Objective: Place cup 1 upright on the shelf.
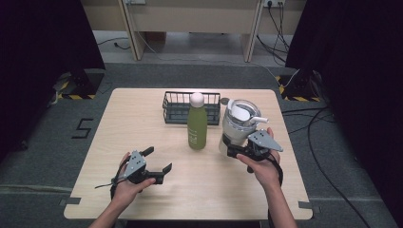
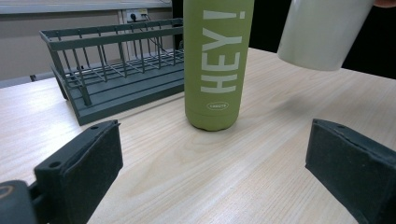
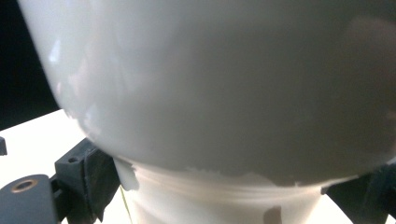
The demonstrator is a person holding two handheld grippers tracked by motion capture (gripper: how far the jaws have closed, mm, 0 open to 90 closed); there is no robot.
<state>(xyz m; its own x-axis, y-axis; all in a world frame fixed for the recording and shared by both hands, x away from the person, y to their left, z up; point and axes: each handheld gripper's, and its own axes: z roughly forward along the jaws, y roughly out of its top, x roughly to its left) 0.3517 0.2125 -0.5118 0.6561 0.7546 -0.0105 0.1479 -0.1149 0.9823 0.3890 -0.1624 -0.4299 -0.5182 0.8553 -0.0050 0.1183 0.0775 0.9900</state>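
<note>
A white lidded cup (image 1: 239, 124) is on the right side of the table, and my right gripper (image 1: 231, 152) is shut on its lower part. In the right gripper view the cup (image 3: 224, 84) looms close, with a black jaw pressed on each side of its narrow base at my right gripper (image 3: 224, 186). In the left gripper view the cup (image 2: 322, 32) hangs a little above the tabletop. A green bottle (image 1: 197, 124) marked "HEY!" (image 2: 217, 65) stands upright mid-table. My left gripper (image 1: 159, 159) rests low at the front left, open and empty, with its jaws (image 2: 212, 172) facing the bottle.
A dark wire basket (image 1: 171, 107) sits behind the bottle near the table's far edge; it is also in the left gripper view (image 2: 93, 93). The light wooden table (image 1: 142, 199) has bare room at the front and left. Cables lie on the floor to the right.
</note>
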